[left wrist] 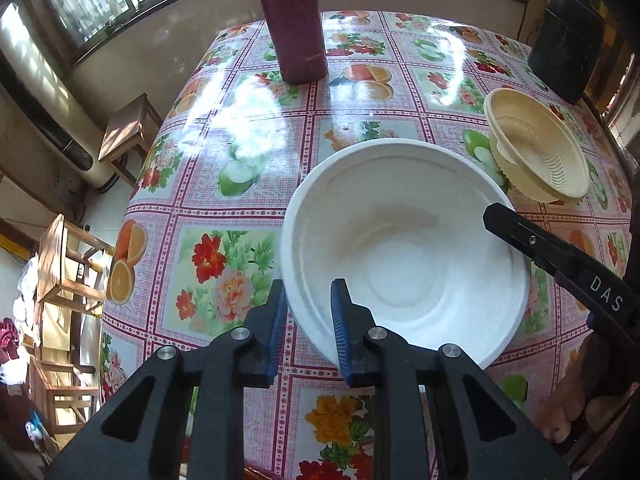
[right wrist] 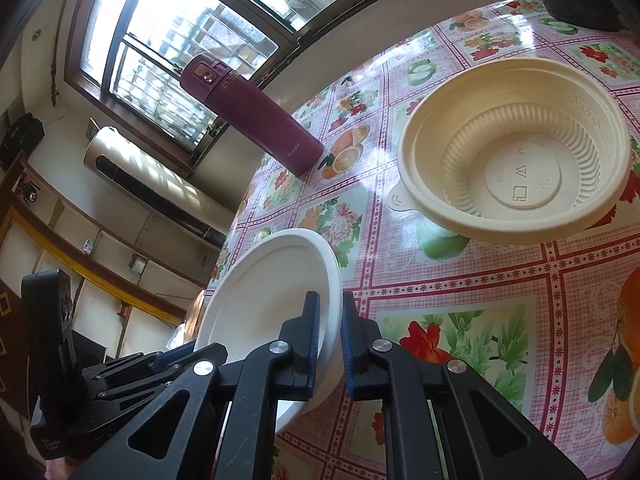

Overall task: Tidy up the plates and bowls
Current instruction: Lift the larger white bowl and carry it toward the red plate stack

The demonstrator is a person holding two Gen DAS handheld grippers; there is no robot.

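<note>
**Both claws clamped on the white bowl's rim**

A table [left wrist: 248,216] covered with a glossy pink-checked cloth of fruit and flower squares fills most of both views. Beyond it, across the top of each frame, runs a barred window [right wrist: 192,40], and a wooden stool [left wrist: 126,136] stands at the left edge of the left wrist view.

The white bowl [left wrist: 404,248] is the largest dish. In the left wrist view it sits at centre frame, mouth towards the camera; in the right wrist view it appears at lower left, strongly tilted, its open side facing the left of the frame. Whether its base touches the cloth cannot be told.

The cream bowl [right wrist: 516,152] stands upright on the cloth, in the upper right of the right wrist view and at the right edge of the left wrist view, apart from the white bowl. It has ribbed inner walls and a small tab on its rim.

A maroon flask [left wrist: 294,20] stands upright at top centre of the left wrist view, well beyond both bowls. A dark box-like thing [left wrist: 566,44] sits at the table's far right corner.

The left claw [left wrist: 310,324] at bottom centre has closed on the white bowl's near rim, one blue pad outside the wall and one inside. The right claw [right wrist: 330,340] grips the same bowl's rim likewise, its blue pads pinching the thin wall; it enters the left wrist view from the right.
</note>
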